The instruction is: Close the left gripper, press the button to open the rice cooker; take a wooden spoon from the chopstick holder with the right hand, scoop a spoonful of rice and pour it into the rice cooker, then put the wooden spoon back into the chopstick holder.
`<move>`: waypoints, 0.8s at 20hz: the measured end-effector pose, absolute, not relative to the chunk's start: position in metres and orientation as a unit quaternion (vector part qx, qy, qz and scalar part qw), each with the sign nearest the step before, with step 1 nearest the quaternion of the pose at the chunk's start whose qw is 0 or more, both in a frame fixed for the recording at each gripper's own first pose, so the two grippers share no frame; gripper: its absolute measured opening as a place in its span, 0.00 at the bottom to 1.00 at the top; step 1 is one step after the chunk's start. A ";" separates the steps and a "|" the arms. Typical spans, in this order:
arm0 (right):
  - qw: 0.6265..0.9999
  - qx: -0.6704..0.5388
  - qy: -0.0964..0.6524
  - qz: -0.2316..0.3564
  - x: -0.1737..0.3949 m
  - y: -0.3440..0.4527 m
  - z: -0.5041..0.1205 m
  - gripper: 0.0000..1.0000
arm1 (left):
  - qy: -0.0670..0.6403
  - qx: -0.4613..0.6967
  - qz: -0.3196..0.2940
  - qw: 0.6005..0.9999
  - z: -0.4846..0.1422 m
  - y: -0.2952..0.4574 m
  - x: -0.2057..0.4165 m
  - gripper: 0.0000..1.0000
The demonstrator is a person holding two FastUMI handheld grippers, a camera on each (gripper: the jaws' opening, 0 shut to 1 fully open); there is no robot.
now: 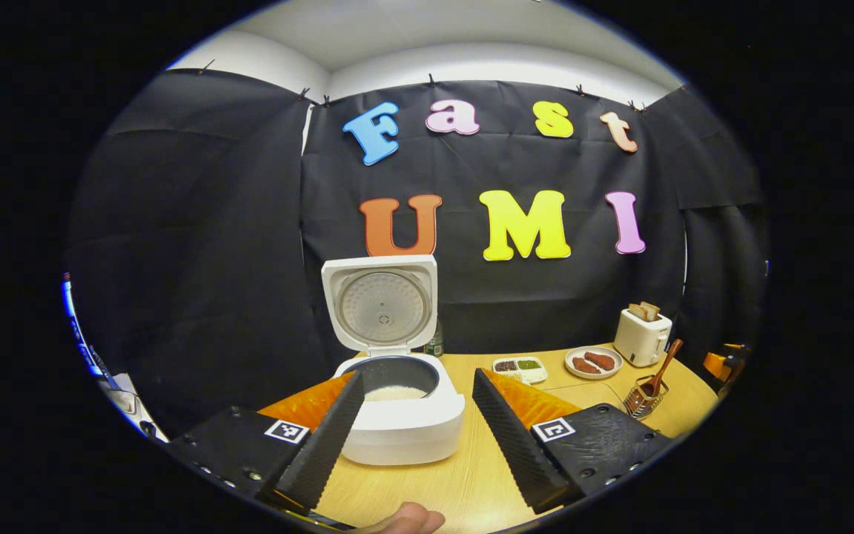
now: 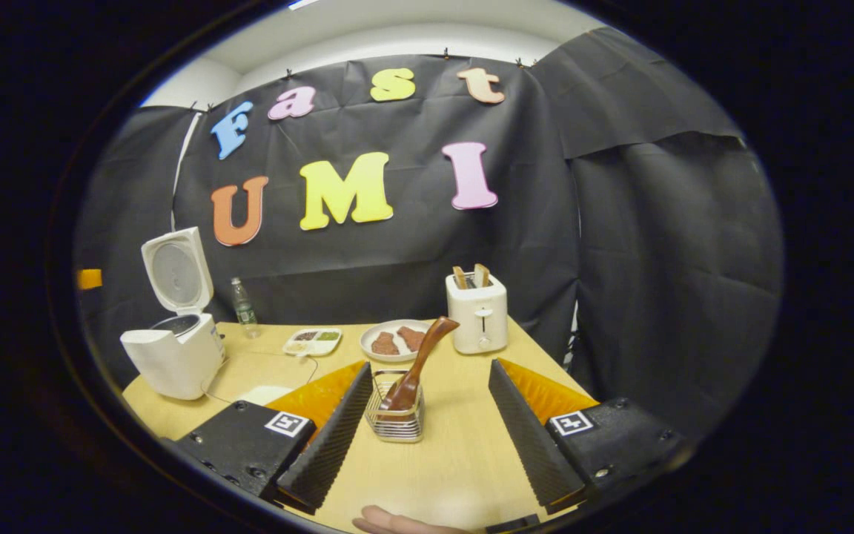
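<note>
White rice cooker (image 1: 401, 415) sits on the light wooden bench (image 1: 464, 475), lid up, white rice visible in the pot. Brown wooden spoon (image 2: 416, 363) stands in the wire chopstick holder (image 2: 396, 419), handle leaning up and to the right. Holder lies dead ahead of the right gripper (image 2: 427, 437), between its spread jaws but not touched; jaws released, empty. Left gripper (image 1: 412, 437) also released, jaws flanking the cooker. Right hand is far nearer the spoon. Likely next: grab the handle.

Both grippers share black screwed housings with square black-and-white markers, orange inner panels and ribbed fingers (image 1: 327, 437).
</note>
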State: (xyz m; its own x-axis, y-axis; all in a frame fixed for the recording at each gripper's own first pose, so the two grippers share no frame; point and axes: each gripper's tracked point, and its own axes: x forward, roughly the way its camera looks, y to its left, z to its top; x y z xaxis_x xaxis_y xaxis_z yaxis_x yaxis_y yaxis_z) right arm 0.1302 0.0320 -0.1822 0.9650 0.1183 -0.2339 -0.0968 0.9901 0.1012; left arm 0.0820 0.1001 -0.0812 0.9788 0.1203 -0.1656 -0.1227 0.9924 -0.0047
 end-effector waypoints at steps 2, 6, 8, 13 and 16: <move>0.989 0.048 0.126 0.057 0.143 0.036 -0.191 1.00 | 0.080 -0.016 0.065 0.995 -0.088 0.089 0.066 0.95; 0.986 0.058 0.142 0.062 0.174 0.042 -0.213 1.00 | 0.052 -0.034 0.041 0.997 -0.087 0.064 0.039 0.95; 0.984 0.066 0.146 0.075 0.192 0.049 -0.224 1.00 | 0.033 -0.032 0.037 0.998 -0.084 0.059 0.024 0.95; 0.981 0.090 0.157 0.070 0.238 0.055 -0.252 0.97 | 0.007 -0.033 0.039 0.999 -0.088 0.053 -0.005 0.94; 0.980 0.103 0.167 0.045 0.267 0.049 -0.269 0.97 | 0.012 -0.024 0.031 0.999 -0.098 0.049 -0.015 0.94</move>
State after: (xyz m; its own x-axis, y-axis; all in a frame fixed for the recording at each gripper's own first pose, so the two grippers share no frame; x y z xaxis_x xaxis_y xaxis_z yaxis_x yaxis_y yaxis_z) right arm 0.2670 0.0493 -0.2692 0.9400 0.1234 -0.3180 -0.0548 0.9748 0.2165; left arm -0.0148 0.0494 -0.0976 0.9978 0.0605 -0.0259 -0.0617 0.9969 -0.0482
